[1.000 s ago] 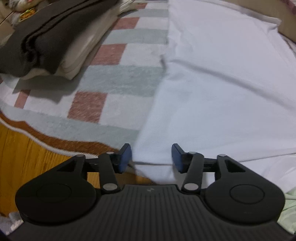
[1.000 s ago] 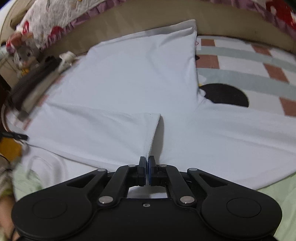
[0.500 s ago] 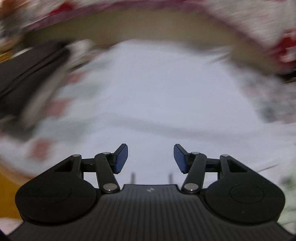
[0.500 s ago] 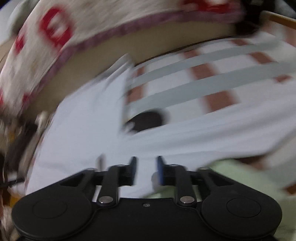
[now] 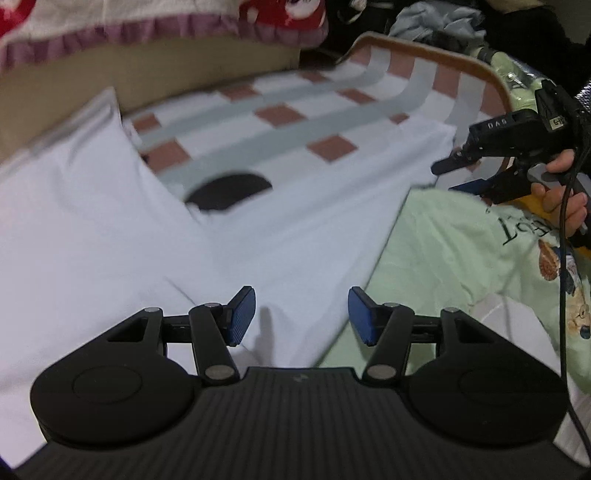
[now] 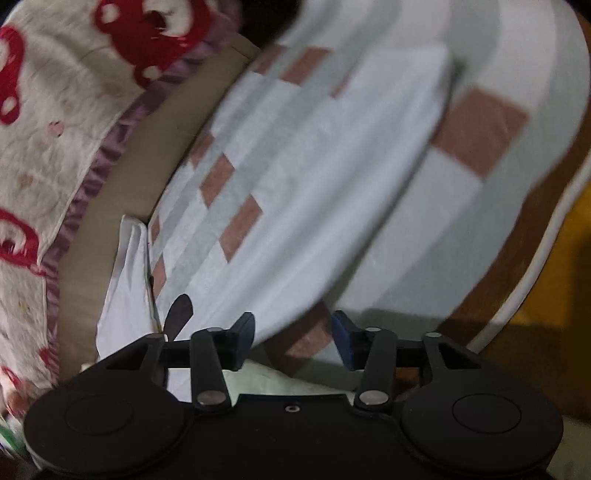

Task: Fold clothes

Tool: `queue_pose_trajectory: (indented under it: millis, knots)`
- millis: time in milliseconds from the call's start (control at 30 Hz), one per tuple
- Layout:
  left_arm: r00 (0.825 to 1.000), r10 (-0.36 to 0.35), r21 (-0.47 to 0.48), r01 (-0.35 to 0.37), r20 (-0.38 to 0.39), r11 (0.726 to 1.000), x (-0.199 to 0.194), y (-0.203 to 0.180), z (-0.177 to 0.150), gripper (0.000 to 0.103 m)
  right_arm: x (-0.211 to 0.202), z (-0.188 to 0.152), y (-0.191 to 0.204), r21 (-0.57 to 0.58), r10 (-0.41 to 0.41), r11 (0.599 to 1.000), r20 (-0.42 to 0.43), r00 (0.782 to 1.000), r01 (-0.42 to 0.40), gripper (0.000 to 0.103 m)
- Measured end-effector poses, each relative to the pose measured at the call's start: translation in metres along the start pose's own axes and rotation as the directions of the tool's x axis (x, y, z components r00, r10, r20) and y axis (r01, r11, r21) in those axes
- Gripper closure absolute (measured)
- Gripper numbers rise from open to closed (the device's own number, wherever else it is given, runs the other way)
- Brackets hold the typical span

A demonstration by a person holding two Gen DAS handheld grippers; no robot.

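Left wrist view: the left gripper (image 5: pixel 301 314) is seen with its blue pads apart and nothing clamped between them. Directly beyond the fingertips a white T-shirt (image 5: pixel 110 221) is spread flat on a checked blanket (image 5: pixel 295 122) of white, grey-green and terracotta squares. Its dark neck opening (image 5: pixel 229 192) lies ahead and slightly left of the gripper. To the right of the pads a pale green garment (image 5: pixel 461 251) with printed lettering and a cartoon figure is laid beside the white shirt, its edge touching or just overlapping it. Further right and ahead, the right gripper (image 5: pixel 461 177) is held in a person's hand (image 5: pixel 565 195) over the green garment, with a black cable (image 5: pixel 561 295) hanging down from it. Beyond the blanket a tan headboard-like edge (image 5: pixel 147 74) and a white cloth with red prints and a purple frill (image 5: pixel 110 22) are seen, and a heap of bluish clothes (image 5: pixel 436 22) lies far ahead to the right.

Right wrist view: the right gripper (image 6: pixel 293 339) has just been opening; its jaws stand apart with nothing pressed between them. A sleeve of the white T-shirt (image 6: pixel 332 184) stretches away ahead across the blanket, blurred. A strip of green fabric is seen just below the pads. A brown blanket border (image 6: pixel 517 258) and orange floor (image 6: pixel 561 277) lie to the right.
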State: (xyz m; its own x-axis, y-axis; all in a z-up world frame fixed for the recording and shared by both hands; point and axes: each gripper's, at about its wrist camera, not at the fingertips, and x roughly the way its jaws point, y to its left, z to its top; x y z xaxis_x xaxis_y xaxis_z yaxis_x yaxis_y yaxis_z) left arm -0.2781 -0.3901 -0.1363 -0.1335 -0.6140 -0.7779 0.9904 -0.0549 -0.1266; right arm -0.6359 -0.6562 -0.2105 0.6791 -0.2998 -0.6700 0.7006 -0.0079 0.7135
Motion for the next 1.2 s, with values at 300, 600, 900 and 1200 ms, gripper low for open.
queue_pose_trajectory:
  millis: [300,600,900,1200]
  knots:
    - [0.995,-0.089,-0.291,0.069,-0.054,0.954,0.000,0.041,-0.023,0.048,0.037,-0.018,0.024,-0.027,0.050,0.998,0.072,0.996,-0.048,0.097]
    - [0.997,-0.023,-0.611,0.061,0.070,0.789,-0.083,0.120,-0.067,0.043,0.000,-0.080,0.195,-0.543,0.252,0.823,0.087,0.964,-0.166,0.098]
    - [0.955,0.294,-0.705,-0.176,0.047,0.687,-0.145,0.189,-0.102,0.043,0.067,-0.241,0.324,-0.880,0.136,0.346,-0.297,0.945,-0.327,0.095]
    - [0.963,0.236,-0.561,-0.126,0.128,0.818,-0.121,0.164,-0.100,0.043,0.038,-0.243,0.271,-0.924,-0.060,0.341,-0.205,0.977,-0.173,0.078]
